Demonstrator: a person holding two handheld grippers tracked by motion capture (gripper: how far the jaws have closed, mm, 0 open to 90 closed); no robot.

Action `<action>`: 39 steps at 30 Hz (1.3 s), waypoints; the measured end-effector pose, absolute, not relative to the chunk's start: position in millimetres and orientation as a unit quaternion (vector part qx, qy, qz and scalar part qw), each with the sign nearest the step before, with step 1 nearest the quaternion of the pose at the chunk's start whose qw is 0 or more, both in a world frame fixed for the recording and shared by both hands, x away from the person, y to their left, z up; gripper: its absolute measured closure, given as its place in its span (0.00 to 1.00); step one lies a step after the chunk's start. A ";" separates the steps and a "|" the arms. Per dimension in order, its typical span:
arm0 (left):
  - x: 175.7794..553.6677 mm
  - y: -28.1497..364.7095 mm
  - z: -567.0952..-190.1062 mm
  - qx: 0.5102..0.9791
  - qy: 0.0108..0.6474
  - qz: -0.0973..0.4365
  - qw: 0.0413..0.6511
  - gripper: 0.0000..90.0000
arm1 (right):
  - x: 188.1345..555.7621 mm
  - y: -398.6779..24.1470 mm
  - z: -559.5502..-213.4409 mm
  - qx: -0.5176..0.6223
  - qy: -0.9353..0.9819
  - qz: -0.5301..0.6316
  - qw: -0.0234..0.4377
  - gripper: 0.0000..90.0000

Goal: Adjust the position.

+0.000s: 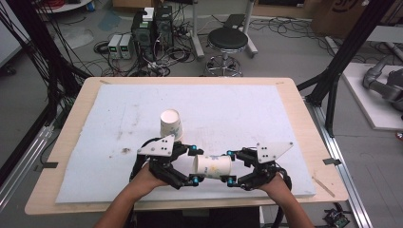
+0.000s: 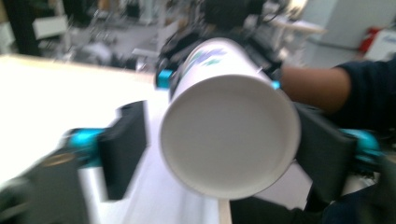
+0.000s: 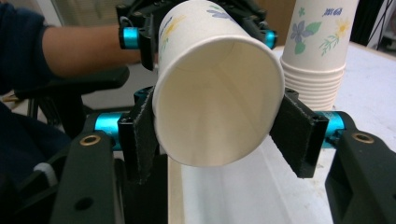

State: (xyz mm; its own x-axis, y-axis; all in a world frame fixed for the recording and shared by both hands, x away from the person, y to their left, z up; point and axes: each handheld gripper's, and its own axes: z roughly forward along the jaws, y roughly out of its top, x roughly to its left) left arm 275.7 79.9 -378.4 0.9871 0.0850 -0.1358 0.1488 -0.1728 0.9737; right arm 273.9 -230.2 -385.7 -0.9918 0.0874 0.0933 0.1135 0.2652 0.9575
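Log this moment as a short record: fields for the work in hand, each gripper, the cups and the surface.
work: a paper cup held on its side between the two grippers, above the table's near edge
right gripper: shut on the paper cup at its open mouth, pads pressing both sides
left gripper: open around the cup's closed base; one pad stands clear of it
stack of cups: upside down, on the mat behind the left gripper
surface: pale blue mat on a wooden table
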 end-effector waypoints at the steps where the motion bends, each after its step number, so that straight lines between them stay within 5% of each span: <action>1: 275.1 80.5 -377.5 0.770 0.078 -0.020 0.633 0.17 | 274.0 -230.1 -383.3 -0.063 -0.801 -0.596 0.009 0.41; 15: 274.4 78.0 -361.9 0.847 0.061 0.029 0.527 0.18 | 284.0 -207.4 -356.9 -0.069 -0.883 -0.465 -0.001 0.38; 39: 278.0 64.6 -367.3 0.895 0.045 0.058 0.440 0.22 | 290.4 -171.7 -341.4 -0.042 -0.942 -0.332 -0.028 0.39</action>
State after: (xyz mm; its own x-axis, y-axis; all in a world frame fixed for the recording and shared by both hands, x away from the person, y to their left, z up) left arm 278.0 64.6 -367.3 0.9893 0.1315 0.0633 0.0303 -0.6092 0.7924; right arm 290.4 -171.7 -341.4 -0.9949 0.0981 -0.0237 0.0615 0.7755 0.6284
